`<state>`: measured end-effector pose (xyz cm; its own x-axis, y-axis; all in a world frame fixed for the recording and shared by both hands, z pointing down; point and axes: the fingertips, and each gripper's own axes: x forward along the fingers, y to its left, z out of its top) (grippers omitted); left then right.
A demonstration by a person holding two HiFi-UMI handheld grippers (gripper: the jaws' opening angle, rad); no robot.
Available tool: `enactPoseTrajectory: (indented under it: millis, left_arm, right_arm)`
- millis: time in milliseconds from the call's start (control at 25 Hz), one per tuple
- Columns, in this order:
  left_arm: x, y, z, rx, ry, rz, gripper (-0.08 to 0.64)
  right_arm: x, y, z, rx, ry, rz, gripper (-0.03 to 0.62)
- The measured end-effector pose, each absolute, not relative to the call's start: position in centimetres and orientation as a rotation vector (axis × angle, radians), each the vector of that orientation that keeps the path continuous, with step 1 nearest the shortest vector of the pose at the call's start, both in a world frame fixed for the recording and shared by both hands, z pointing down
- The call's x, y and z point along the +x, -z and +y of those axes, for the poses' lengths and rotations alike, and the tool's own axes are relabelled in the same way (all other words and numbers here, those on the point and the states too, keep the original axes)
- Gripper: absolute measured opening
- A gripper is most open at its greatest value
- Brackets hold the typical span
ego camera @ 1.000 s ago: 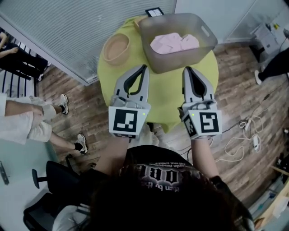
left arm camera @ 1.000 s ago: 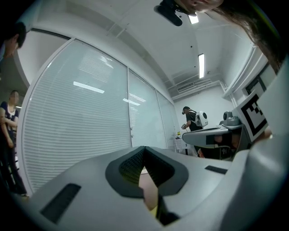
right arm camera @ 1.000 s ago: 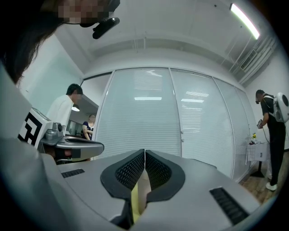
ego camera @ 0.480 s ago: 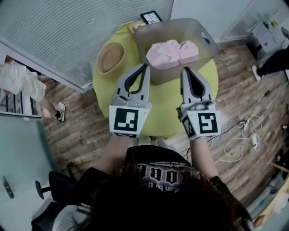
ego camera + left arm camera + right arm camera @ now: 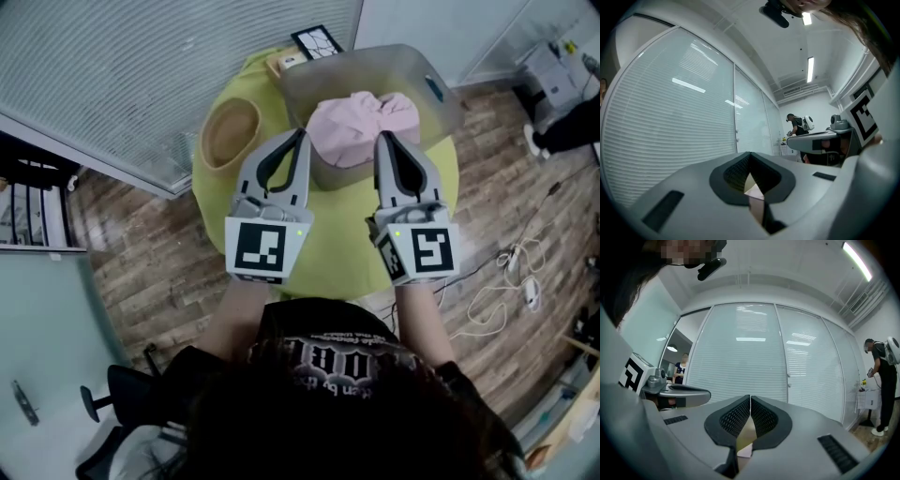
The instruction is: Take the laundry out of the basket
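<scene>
A translucent grey basket (image 5: 441, 89) stands at the far side of a round yellow-green table (image 5: 337, 225), with pink laundry (image 5: 361, 122) bunched inside it. My left gripper (image 5: 300, 136) is held level over the table, its tip at the basket's near wall; the jaws are shut with nothing between them. My right gripper (image 5: 382, 139) is beside it, tip at the near edge of the laundry, also shut and empty. In the left gripper view my left gripper (image 5: 749, 157) faces a blind-covered glass wall. In the right gripper view my right gripper (image 5: 750, 399) faces the same wall.
A woven bowl (image 5: 230, 131) sits on the table left of the basket, a small framed card (image 5: 316, 40) behind it. White cables (image 5: 511, 281) lie on the wood floor to the right. An office chair (image 5: 112, 394) is at lower left. A person (image 5: 883, 380) stands far right.
Both grippers have moved forward side by side towards the basket, which now lies closer under their tips. The seated person at the left has dropped out of the head view.
</scene>
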<state>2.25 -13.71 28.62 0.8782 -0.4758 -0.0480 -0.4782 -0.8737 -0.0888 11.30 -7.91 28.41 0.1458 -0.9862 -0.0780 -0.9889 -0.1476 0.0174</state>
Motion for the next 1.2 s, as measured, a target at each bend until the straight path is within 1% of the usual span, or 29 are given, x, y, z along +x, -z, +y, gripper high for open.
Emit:
enactPoseTrajectory:
  millis: [400, 880, 1200]
  left_arm:
    - [4.0, -28.8, -14.9, -2.919, -0.013, 0.82, -0.003]
    - [6.8, -28.8, -15.8, -2.811, 0.024, 1.14, -0.003]
    - [5.6, -29.0, -16.2, -2.71, 0.052, 1.37, -0.003]
  right_arm:
    - [12.4, -28.2, -10.2, -2.244, -0.116, 2.124, 0.029]
    - [15.4, -28.1, -13.8, -1.955, -0.091, 2.375, 0.029]
    - [16.1, -28.0, -16.4, -1.78, -0.104, 2.522, 0.029]
